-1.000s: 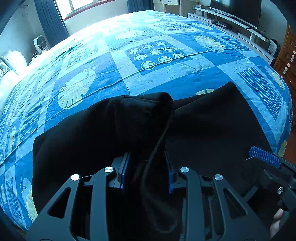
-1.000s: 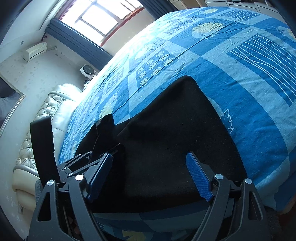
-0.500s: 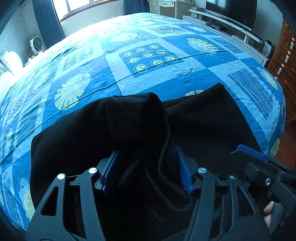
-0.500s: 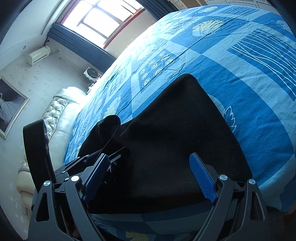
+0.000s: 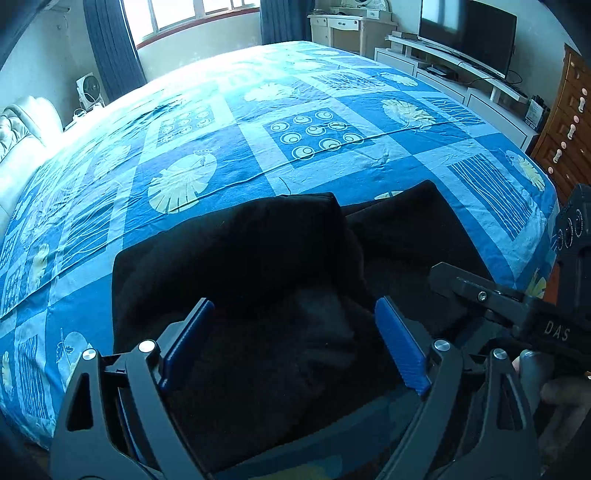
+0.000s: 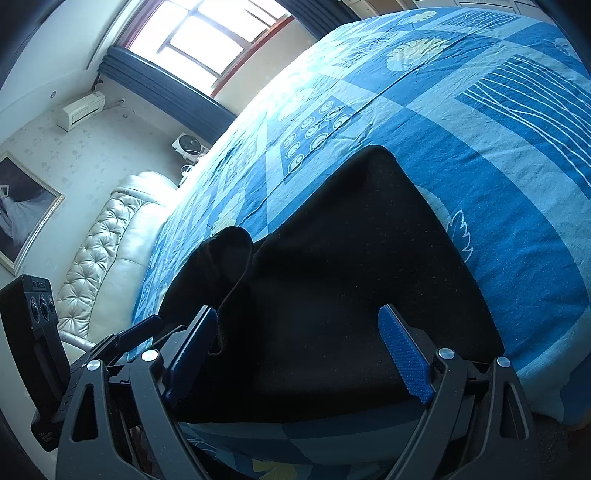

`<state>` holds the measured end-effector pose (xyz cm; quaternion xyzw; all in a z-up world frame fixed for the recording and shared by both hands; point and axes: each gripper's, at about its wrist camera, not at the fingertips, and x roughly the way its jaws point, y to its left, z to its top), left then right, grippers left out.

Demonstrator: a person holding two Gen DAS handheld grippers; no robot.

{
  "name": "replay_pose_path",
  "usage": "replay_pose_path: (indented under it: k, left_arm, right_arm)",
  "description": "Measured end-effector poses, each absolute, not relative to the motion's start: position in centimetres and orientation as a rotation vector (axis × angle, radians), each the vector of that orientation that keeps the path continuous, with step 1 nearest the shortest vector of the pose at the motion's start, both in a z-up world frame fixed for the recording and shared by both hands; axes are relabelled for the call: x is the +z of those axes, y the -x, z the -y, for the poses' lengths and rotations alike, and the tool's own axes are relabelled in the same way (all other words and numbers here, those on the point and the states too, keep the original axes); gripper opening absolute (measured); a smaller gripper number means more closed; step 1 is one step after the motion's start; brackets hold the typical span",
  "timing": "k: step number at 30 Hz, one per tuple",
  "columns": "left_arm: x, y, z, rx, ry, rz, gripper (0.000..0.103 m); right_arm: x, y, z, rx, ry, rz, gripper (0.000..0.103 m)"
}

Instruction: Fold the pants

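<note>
Black pants [image 5: 280,280] lie folded near the front edge of the bed, with a raised fold of cloth at their left-middle. My left gripper [image 5: 291,343] hovers over them, its jaws still opening, blue pads wide apart and clear of the cloth. In the right wrist view the same black pants [image 6: 351,266] spread flat to a far corner. My right gripper [image 6: 295,354] stands open above the near edge, nothing pinched. The right gripper's body [image 5: 517,306] shows at the right of the left wrist view, and the left gripper's body [image 6: 40,332] at the left of the right wrist view.
A blue patterned bedspread [image 5: 295,122] covers the wide bed. A white padded headboard [image 6: 110,251] stands at the left. A TV [image 5: 469,33] on a white low cabinet and a wooden dresser [image 5: 569,122] stand at the right. A hand [image 5: 554,384] holds the right gripper.
My left gripper let go of the bunched black cloth, opened wide and drew back and up. The released fold settled on the pants. The right gripper stayed still and open.
</note>
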<state>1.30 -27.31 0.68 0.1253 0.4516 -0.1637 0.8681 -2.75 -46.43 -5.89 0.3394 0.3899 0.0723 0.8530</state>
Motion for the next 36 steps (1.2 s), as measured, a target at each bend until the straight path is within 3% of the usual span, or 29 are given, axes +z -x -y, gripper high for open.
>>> replay_pose_path:
  k: [10,18,21,23,25,28,36]
  left_arm:
    - [0.7,-0.9,13.3,-0.138,-0.035,-0.941,0.092]
    - [-1.1,-1.8,6.9,0.006,0.01,-0.992,0.092]
    - [-1.3,-1.7,6.6,0.01,0.009,-1.002,0.092]
    - [-1.6,-1.7,6.7,0.003,0.013,-1.014,0.092]
    - [-2.1,-1.7,6.9,-0.004,0.009,-1.031,0.092]
    - [-2.5,-1.5,7.3,-0.014,0.01,-1.041,0.092]
    - [-1.4,-1.1,8.4,-0.07,0.029,-1.011,0.092]
  right_arm:
    - [-2.0,1.6,45.0,0.274,-0.726,-0.801,0.088]
    - [-5.4,-2.8,41.0,0.401,-0.779,-0.967,0.086]
    - [-6.6,-3.7,39.0,0.458,-0.77,-1.013,0.072]
    - [-7.3,-4.2,37.8,0.428,-0.72,-1.061,0.053]
    - [-7.5,-4.3,37.0,0.422,-0.69,-1.081,0.027]
    - [-5.3,-3.7,36.5,0.444,-0.639,-1.036,0.015]
    - [5.6,-0.1,41.4,0.415,-0.535,-0.746,0.002]
